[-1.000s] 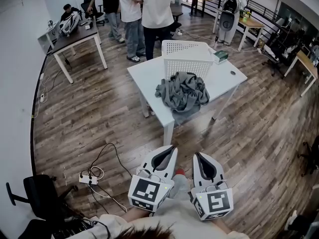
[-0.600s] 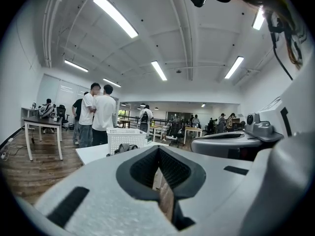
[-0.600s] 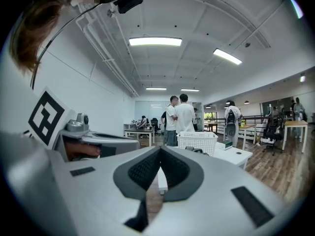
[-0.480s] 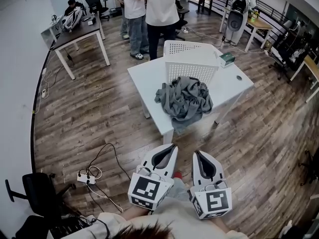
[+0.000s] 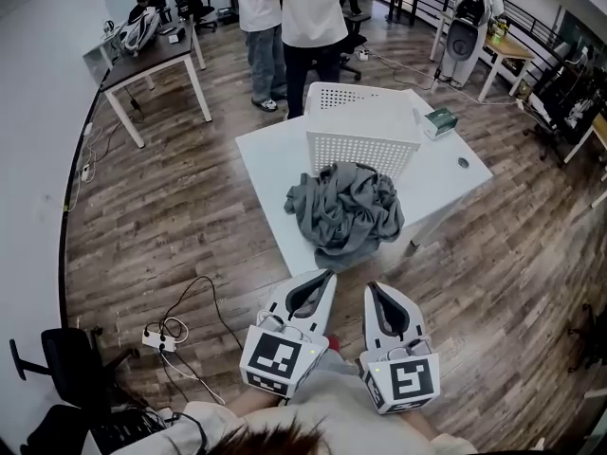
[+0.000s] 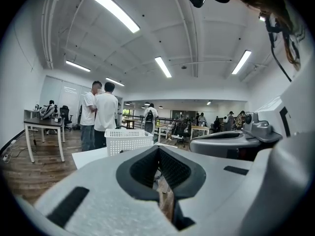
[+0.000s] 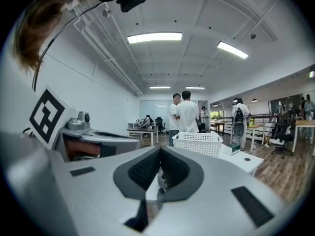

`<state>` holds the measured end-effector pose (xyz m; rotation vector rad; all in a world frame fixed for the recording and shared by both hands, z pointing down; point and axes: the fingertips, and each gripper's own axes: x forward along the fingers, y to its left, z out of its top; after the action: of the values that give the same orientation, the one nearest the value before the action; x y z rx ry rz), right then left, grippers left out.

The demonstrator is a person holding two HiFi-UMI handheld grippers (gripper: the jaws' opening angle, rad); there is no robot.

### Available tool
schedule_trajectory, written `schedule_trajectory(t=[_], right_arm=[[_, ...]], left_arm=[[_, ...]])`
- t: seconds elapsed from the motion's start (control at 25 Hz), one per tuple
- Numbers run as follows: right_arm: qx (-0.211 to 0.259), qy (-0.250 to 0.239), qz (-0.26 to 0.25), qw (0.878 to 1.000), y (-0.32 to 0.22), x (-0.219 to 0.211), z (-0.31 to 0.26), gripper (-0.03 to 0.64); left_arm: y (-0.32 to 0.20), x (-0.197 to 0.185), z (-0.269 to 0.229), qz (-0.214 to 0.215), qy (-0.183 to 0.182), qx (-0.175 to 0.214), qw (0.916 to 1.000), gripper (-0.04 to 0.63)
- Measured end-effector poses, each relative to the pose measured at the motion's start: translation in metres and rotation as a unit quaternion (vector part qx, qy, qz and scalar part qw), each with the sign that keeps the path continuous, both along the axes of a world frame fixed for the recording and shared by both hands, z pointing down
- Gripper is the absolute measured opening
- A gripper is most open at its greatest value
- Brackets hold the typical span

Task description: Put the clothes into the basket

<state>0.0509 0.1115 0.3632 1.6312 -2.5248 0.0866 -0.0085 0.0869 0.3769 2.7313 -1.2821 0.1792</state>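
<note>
A heap of grey clothes (image 5: 345, 212) lies on the near part of a white table (image 5: 267, 159), its edge hanging over the front. Right behind it stands a white perforated basket (image 5: 360, 129), which the gripper views also show, basket (image 6: 129, 139) and basket (image 7: 199, 143). My left gripper (image 5: 327, 278) and right gripper (image 5: 371, 289) are held side by side over the floor, short of the table. Both are shut with nothing between their jaws. The clothes are mostly hidden behind the jaws in both gripper views.
A small green box (image 5: 439, 121) and a dark round spot (image 5: 462, 162) sit on the table's right side. Two people (image 5: 308, 17) stand just behind the table. A power strip with cables (image 5: 159, 335) lies on the wooden floor at left. A black chair (image 5: 66, 368) stands near left.
The table, clothes and basket have come closer and lower in the head view as I moved toward them. Both grippers kept their place in front of me, still shut.
</note>
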Motion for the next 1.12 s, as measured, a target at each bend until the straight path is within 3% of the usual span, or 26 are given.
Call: schedule_trajectory(t=[0.28, 0.72, 1.12], right_arm=[[-0.006, 0.0, -0.022, 1.0, -0.039, 0.022, 0.006, 0.015], [-0.018, -0.008, -0.038, 0.999, -0.072, 0.034, 0.012, 0.015], [-0.025, 0.001, -0.018, 1.0, -0.112, 0.027, 0.018, 0.015]], left_arm=[[-0.036, 0.02, 0.005, -0.022, 0.0, -0.006, 0.9997, 0.011], [-0.071, 0.016, 0.005, -0.061, -0.007, -0.013, 0.998, 0.011], [-0.116, 0.012, 0.008, -0.026, -0.012, -0.007, 0.9996, 0.011]])
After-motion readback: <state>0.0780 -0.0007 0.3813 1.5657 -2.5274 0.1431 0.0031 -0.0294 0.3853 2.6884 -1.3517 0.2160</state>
